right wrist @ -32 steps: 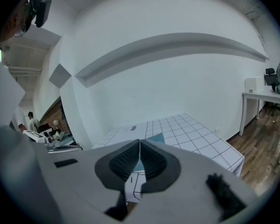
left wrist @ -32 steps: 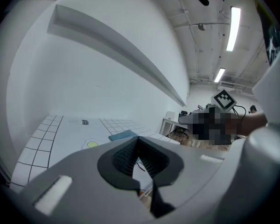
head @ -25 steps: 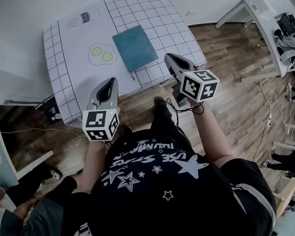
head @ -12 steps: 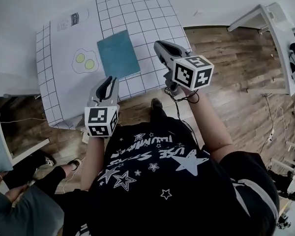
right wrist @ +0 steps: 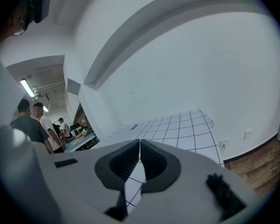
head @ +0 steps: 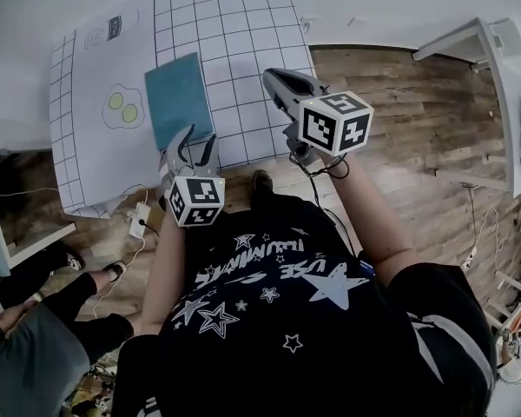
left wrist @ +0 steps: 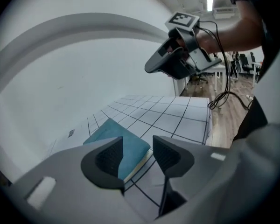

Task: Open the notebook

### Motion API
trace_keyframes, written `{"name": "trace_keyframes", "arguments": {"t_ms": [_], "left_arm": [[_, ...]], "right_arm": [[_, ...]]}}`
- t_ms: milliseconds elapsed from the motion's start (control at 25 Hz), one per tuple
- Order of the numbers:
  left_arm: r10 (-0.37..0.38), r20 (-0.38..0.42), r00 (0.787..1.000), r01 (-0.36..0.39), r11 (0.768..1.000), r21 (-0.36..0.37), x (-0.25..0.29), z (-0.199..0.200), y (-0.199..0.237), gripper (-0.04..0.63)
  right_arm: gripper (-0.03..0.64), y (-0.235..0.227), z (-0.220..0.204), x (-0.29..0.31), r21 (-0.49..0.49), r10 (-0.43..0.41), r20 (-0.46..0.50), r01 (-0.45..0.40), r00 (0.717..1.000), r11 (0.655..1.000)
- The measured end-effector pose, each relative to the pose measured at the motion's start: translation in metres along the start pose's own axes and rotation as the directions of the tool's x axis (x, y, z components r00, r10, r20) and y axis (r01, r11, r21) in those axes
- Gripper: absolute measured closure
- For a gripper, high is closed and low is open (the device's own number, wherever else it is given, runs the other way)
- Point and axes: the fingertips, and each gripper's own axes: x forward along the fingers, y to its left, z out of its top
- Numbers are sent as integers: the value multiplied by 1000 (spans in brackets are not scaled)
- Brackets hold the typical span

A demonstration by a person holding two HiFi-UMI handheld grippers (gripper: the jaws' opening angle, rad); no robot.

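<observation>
Teal and closed, the notebook [head: 179, 100] lies flat on the white gridded table [head: 243, 24], just beside a drawing of two fried eggs [head: 122, 107], with a short edge turned toward the person. Nothing of the opening is done yet, to my eye: the cover rests down on the pages, whose pale edge shows at the near corner in the left gripper view. The step in hand looks like the approach. The left gripper [head: 196, 139] points down at the notebook's near edge, and its jaws have just been opening; they stand well apart with nothing pressed between the pads, only the notebook's near corner seen through the gap beyond them. Whether the tips already touch the cover I cannot tell. The right gripper [head: 271, 78] hangs over the table to the right of the notebook, apart from it, its jaws brought together on nothing, with only grid lines showing through the thin slit. Next, I judge, the left jaws need to come lower and catch the cover's edge alone, not the whole block of pages, then close lightly and swing it over toward the bound side; the right gripper could press the notebook down so it does not skid on the smooth sheet.
</observation>
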Motion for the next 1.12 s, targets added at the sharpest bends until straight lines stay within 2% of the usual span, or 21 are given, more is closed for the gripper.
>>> {"name": "trace_keyframes", "arguments": {"t_ms": [200, 400, 560, 680, 840, 1120], "left_arm": [[85, -99, 991, -76, 992, 100, 22, -6, -6, 339], [176, -183, 967, -148, 977, 156, 34, -16, 1, 339], [216, -205, 955, -185, 970, 158, 35, -18, 6, 342], [263, -230, 937, -212, 951, 224, 32, -17, 7, 344], [315, -268, 911, -222, 919, 326, 31, -13, 8, 344], [328, -329, 885, -199, 908, 370, 36, -14, 8, 354]], "right_arm": [[600, -21, -3, -4, 13, 19, -14, -19, 1000, 1000], [598, -37, -7, -5, 24, 24, -23, -24, 999, 999], [600, -45, -3, -6, 34, 29, -9, -29, 1000, 999], [600, -52, -4, -9, 52, 22, -6, -22, 1000, 998], [600, -60, -7, -11, 75, 16, -2, -16, 1000, 997], [600, -70, -13, -10, 112, 19, -4, -18, 1000, 994]]}}
